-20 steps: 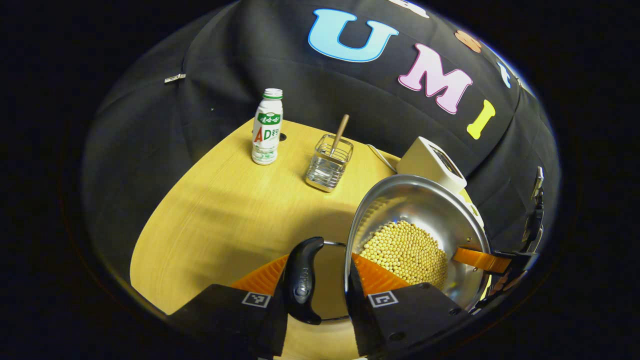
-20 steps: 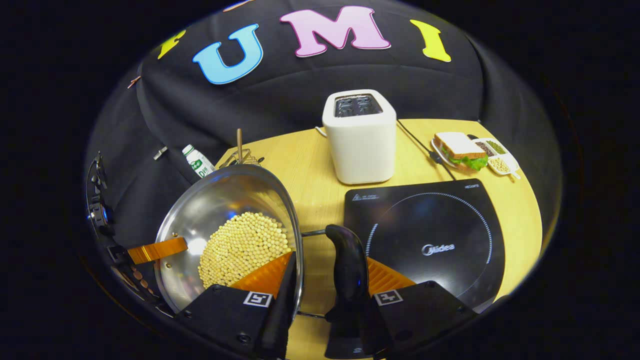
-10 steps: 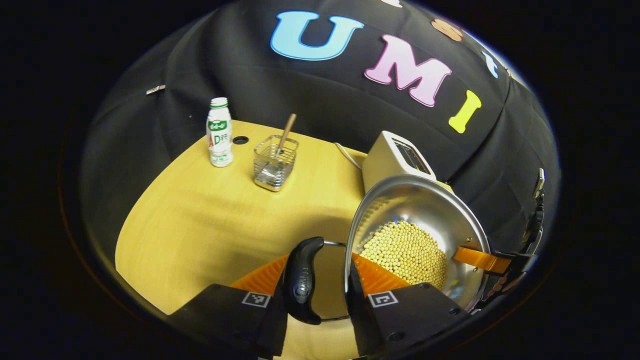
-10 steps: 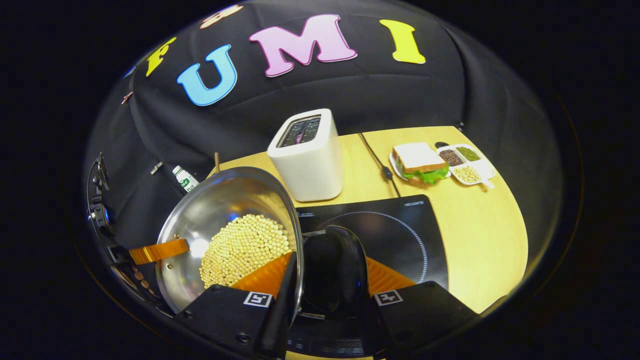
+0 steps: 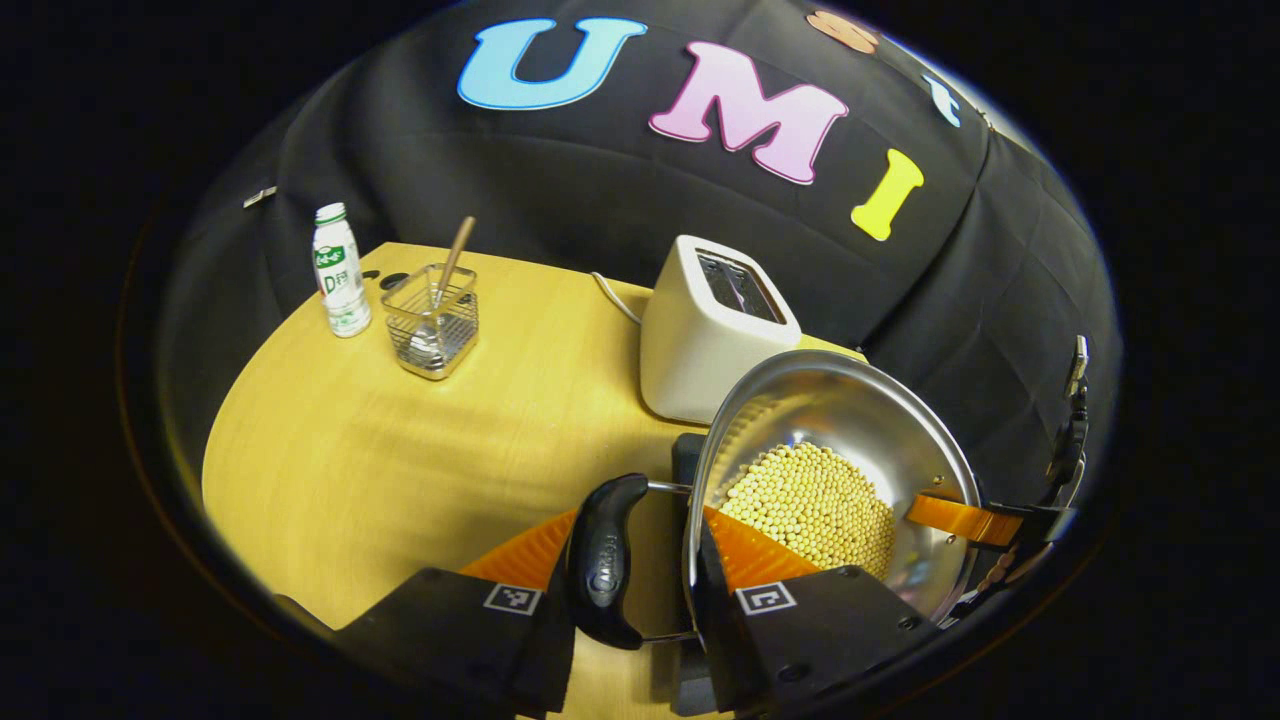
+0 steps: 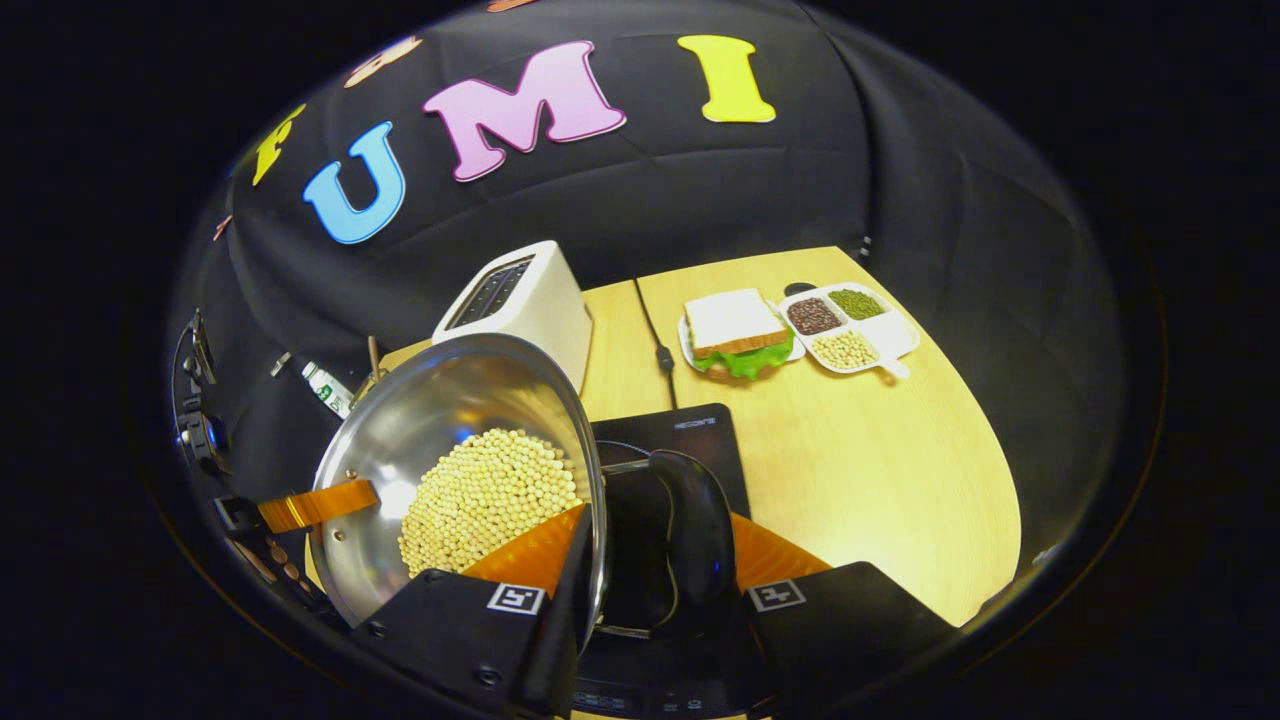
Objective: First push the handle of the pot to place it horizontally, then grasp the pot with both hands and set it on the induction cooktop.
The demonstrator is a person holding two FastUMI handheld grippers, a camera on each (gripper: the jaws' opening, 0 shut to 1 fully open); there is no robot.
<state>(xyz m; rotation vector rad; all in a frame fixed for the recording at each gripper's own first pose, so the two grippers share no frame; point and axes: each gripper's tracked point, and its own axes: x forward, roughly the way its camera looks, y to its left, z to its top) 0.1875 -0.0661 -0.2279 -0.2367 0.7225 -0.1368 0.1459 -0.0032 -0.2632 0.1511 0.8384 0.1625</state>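
A steel pot (image 5: pixel 850 430) holding yellow beans (image 5: pixel 815 505) hangs between both grippers. My left gripper (image 5: pixel 640 535) is shut on the pot's black side handle (image 5: pixel 600 560), with one finger outside the handle and the other inside the rim. My right gripper (image 6: pixel 655 535) is shut the same way on the opposite black handle (image 6: pixel 695 535) of the pot (image 6: pixel 450 420). A finger (image 5: pixel 955 518) of the right gripper reaches over the far rim. The black induction cooktop (image 6: pixel 690 435) lies under the pot, with one corner (image 5: pixel 685 455) showing by the toaster. Whether the pot touches it I cannot tell.
On the wooden table (image 5: pixel 400 460), a white toaster (image 5: pixel 715 330) stands just behind the cooktop. A drink bottle (image 5: pixel 340 270) and a wire basket (image 5: pixel 432 320) holding a stick sit far left. A sandwich plate (image 6: pixel 738 335), a divided dish (image 6: pixel 845 325) and a cable (image 6: pixel 655 340) lie to the right.
Both grippers have carried the pot sideways across the table toward the toaster. The cooktop has slid from beside the pot to beneath it. Both grips are unchanged.
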